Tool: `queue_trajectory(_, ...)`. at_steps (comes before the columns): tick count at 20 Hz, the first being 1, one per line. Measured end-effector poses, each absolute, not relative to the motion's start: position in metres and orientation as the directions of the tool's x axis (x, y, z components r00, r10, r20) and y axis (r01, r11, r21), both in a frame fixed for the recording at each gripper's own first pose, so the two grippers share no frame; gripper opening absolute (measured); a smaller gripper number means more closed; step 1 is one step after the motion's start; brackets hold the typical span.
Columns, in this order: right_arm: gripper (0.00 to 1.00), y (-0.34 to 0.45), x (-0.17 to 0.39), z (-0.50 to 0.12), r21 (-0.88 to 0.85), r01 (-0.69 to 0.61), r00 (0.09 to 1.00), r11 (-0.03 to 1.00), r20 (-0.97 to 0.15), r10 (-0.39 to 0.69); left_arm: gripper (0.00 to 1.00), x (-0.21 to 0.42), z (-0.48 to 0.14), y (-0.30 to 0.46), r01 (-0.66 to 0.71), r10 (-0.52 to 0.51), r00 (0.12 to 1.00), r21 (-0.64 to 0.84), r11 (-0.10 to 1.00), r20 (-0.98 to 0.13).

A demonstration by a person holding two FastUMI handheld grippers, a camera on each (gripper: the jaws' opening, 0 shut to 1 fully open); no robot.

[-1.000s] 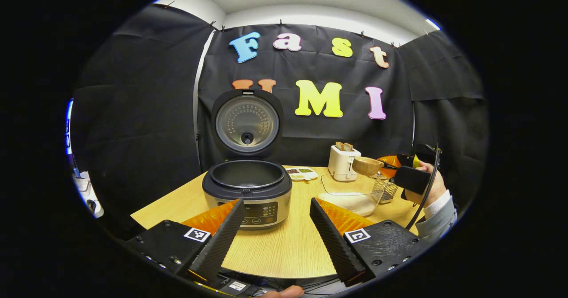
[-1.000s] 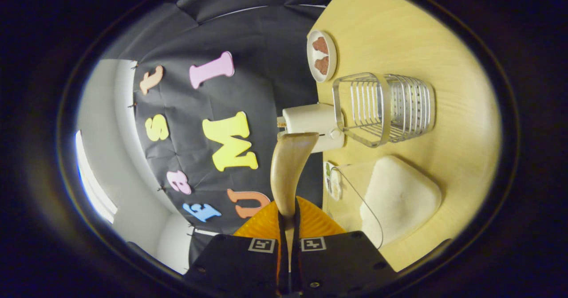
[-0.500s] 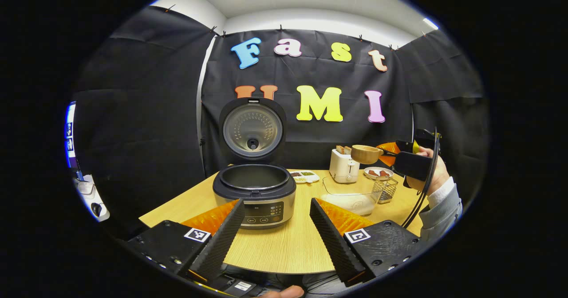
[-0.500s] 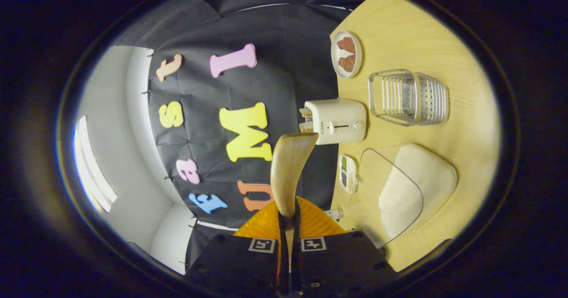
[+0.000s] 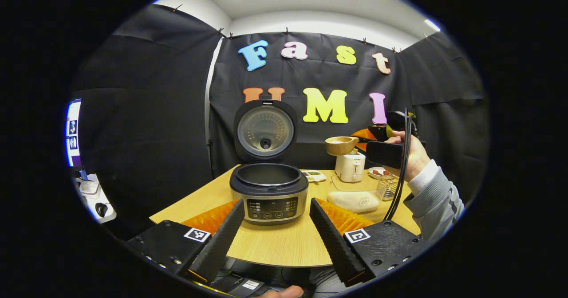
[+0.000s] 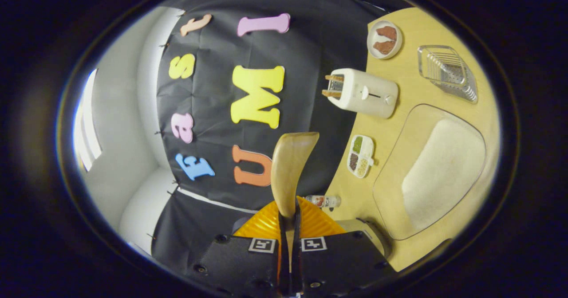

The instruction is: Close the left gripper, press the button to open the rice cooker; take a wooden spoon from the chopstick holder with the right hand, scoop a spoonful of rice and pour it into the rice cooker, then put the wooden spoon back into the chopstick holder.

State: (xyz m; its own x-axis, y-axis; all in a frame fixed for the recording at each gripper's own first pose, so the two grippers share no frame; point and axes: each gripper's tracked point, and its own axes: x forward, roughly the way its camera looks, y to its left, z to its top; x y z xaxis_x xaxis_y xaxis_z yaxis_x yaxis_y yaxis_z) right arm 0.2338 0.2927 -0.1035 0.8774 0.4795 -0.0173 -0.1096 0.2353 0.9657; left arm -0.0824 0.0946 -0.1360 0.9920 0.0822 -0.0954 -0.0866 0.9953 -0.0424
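The rice cooker (image 5: 268, 194) stands open on the wooden table (image 5: 284, 245), its lid (image 5: 265, 131) upright and its pot dark inside. My left gripper (image 5: 277, 227) hangs open in front of the cooker, holding nothing. A hand holds my right gripper (image 5: 363, 141) in the air, right of the cooker and above the glass bowl of rice (image 5: 353, 200). It is shut on the handle of the wooden spoon (image 5: 341, 145), whose bowl points toward the cooker. In the right gripper view, the spoon (image 6: 290, 169) sticks out from the shut right gripper (image 6: 288, 220), with the rice bowl (image 6: 437, 169) off to the right.
A white toaster (image 6: 364, 93), a wire chopstick holder (image 6: 448, 72) and a small plate (image 6: 384, 39) stand behind the rice bowl. A divided dish (image 6: 360, 156) and a small bottle (image 6: 323, 200) lie nearer the cooker. A grey sleeve (image 5: 432, 198) reaches over the table's right edge.
The right gripper has lifted the spoon and carried it left, from over the chopstick holder to above the rice bowl. The left gripper has drawn back from the cooker and stays open.
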Motion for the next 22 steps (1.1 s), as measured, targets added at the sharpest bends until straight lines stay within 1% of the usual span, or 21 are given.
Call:
queue_trajectory(4,0.07,0.354,0.240,-0.103,0.897,-0.197,0.840,0.397,-0.055,0.540,0.94,-0.089,-0.143,0.099,-0.074,0.067,0.992,-0.063,0.995,-0.108)
queue_trajectory(7,0.07,0.389,0.247,-0.103,0.809,-0.266,0.833,0.525,-0.081,0.547,0.95,-0.095,-0.148,0.112,-0.108,0.099,0.988,-0.067,0.992,-0.120)
queue_trajectory(9,0.07,0.413,0.243,-0.101,0.717,-0.337,0.823,0.610,-0.090,0.560,0.94,-0.099,-0.148,0.116,-0.118,0.109,0.987,-0.071,0.990,-0.122)
queue_trajectory(12,0.08,0.441,0.234,-0.096,0.503,-0.447,0.821,0.740,-0.098,0.562,0.95,-0.102,-0.148,0.119,-0.120,0.111,0.987,-0.076,0.990,-0.116)
queue_trajectory(16,0.08,0.468,0.218,-0.086,0.273,-0.529,0.820,0.803,-0.079,0.567,0.95,-0.102,-0.153,0.123,-0.129,0.120,0.985,-0.072,0.989,-0.124)
queue_trajectory(18,0.07,0.480,0.210,-0.081,0.128,-0.560,0.819,0.819,-0.068,0.570,0.95,-0.102,-0.156,0.126,-0.134,0.124,0.984,-0.068,0.989,-0.129)
queue_trajectory(20,0.08,0.488,0.207,-0.078,-0.044,-0.560,0.828,0.827,-0.051,0.558,0.95,-0.103,-0.157,0.127,-0.136,0.126,0.983,-0.068,0.988,-0.131)
queue_trajectory(22,0.08,0.496,0.201,-0.078,-0.201,-0.550,0.831,0.811,-0.032,0.556,0.94,-0.105,-0.159,0.127,-0.137,0.127,0.983,-0.072,0.988,-0.134)
